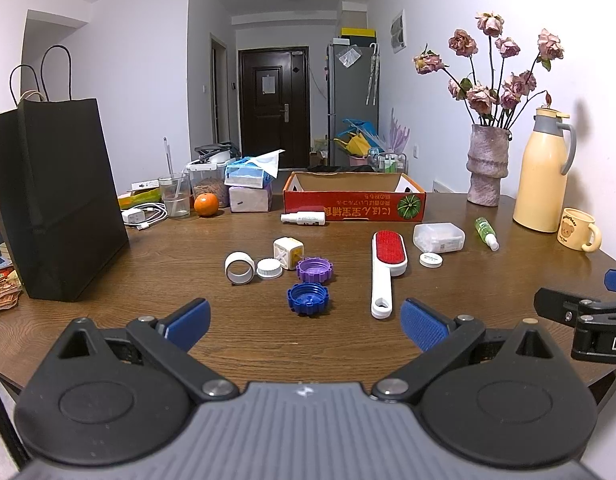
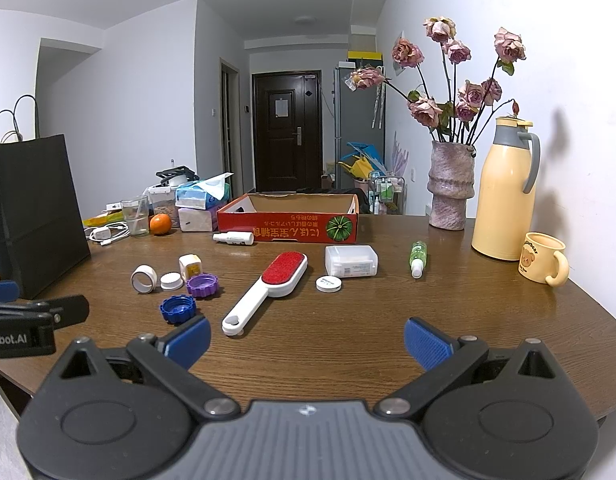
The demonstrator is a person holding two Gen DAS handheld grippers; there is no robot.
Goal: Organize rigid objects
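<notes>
Right now both of your grippers hang released over the near edge of the table, holding nothing: the left gripper with its jaws spread wide, the right gripper the same. The loose things lie ahead of you, short of the red cardboard box at the far side. Your left gripper lines up almost straight on the blue cap, the nearest piece, with the purple cap just beyond it. The lint brush is the one to think about: its long axis runs from the handle end, near and left, to the red head, farther and right. That handle end sits just ahead-left of your right gripper, probably the nearer one.
</notes>
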